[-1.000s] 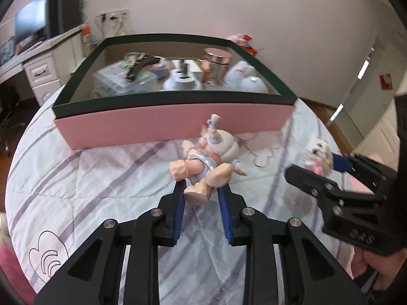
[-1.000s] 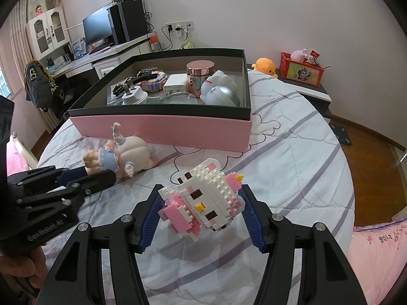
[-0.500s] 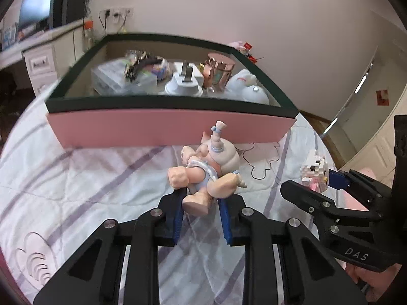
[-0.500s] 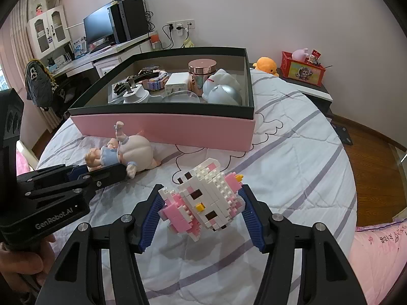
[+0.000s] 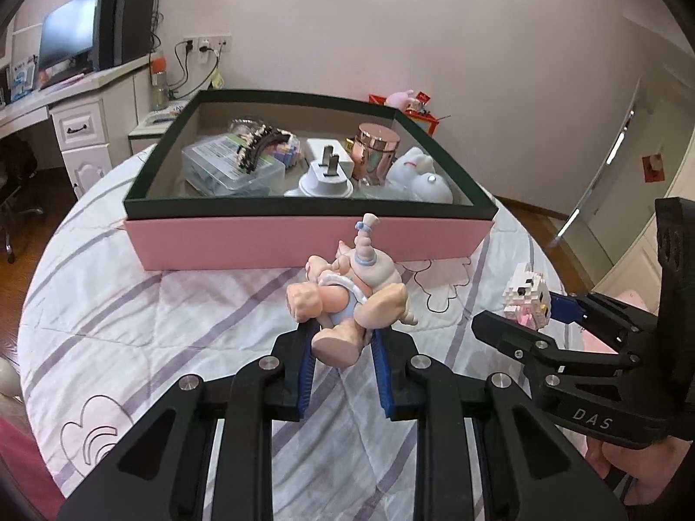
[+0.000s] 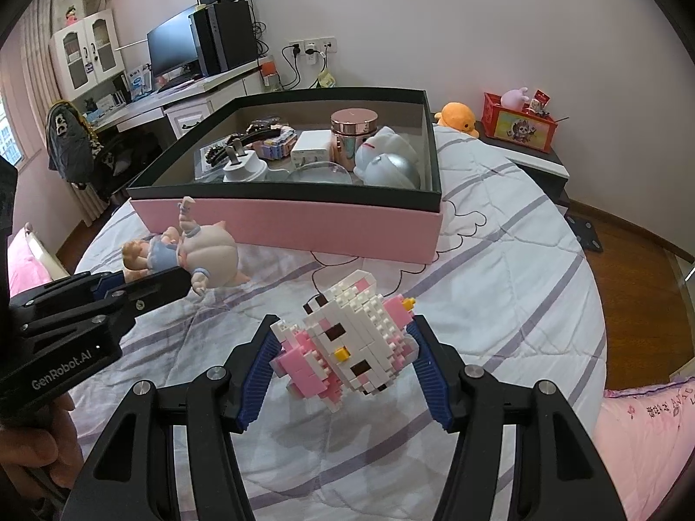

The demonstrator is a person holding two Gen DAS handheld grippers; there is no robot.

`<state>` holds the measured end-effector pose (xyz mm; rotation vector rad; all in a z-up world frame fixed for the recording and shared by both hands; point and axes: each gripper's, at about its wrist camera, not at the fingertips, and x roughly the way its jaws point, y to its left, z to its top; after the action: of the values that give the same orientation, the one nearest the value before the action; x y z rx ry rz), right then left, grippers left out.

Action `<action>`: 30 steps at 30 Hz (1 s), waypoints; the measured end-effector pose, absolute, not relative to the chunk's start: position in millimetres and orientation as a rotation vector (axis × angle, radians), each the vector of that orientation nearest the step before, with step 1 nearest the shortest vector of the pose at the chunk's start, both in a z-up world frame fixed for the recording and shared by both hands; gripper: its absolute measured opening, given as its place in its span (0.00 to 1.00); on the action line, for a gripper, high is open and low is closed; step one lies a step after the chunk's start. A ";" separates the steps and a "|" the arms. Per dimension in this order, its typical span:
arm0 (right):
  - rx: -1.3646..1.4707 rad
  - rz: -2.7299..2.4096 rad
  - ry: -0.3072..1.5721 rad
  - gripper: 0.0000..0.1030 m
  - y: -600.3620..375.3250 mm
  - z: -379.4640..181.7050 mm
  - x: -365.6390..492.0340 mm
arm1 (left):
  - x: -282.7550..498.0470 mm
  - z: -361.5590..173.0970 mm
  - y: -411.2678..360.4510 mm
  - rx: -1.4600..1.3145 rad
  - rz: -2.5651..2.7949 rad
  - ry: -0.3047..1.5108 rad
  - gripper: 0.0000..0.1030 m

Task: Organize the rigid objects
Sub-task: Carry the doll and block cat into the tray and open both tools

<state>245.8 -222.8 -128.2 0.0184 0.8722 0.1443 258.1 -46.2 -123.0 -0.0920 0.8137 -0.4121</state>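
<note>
My left gripper (image 5: 343, 338) is shut on the leg of a small baby doll (image 5: 360, 278) and holds it above the bed, in front of the pink box (image 5: 304, 234). The doll also shows in the right wrist view (image 6: 204, 247). My right gripper (image 6: 343, 356) is shut on a pink and white brick-built cat figure (image 6: 343, 347), held above the quilt to the right of the doll. The cat figure shows in the left wrist view (image 5: 527, 297) too. The box (image 6: 304, 221) has a dark green rim and holds several items.
The box holds a copper jar (image 5: 375, 152), a white plug (image 5: 325, 173), a clear case with a black hair clip (image 5: 234, 165) and white round toys (image 5: 419, 173). The striped quilt (image 5: 152, 317) covers the bed. A desk with a monitor (image 6: 173, 52) stands far left; a red toy box (image 6: 519, 123) far right.
The left gripper has lifted the doll off the quilt and raised it. The right gripper holds the cat figure almost still, a little closer to the box.
</note>
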 end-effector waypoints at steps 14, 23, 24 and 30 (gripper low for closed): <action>0.018 0.200 0.765 0.59 -211.5 -74.4 257.7 | 253.9 -55.4 -27.9 -0.057 -0.358 0.681 0.23; 0.015 0.227 0.689 0.59 -202.0 -34.6 310.2 | 291.1 -19.0 -20.9 -0.020 -0.324 0.607 0.23; 0.014 0.227 0.688 0.59 -201.4 -33.1 316.5 | 296.1 -17.4 -21.3 -0.019 -0.323 0.604 0.23; -0.001 0.232 0.706 0.59 -196.4 -38.2 361.2 | 340.4 -24.6 -24.5 -0.021 -0.319 0.615 0.23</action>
<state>361.2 -196.4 -38.2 -0.0009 0.7061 0.2316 340.4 -24.5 -24.6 -0.0205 0.6153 -0.3191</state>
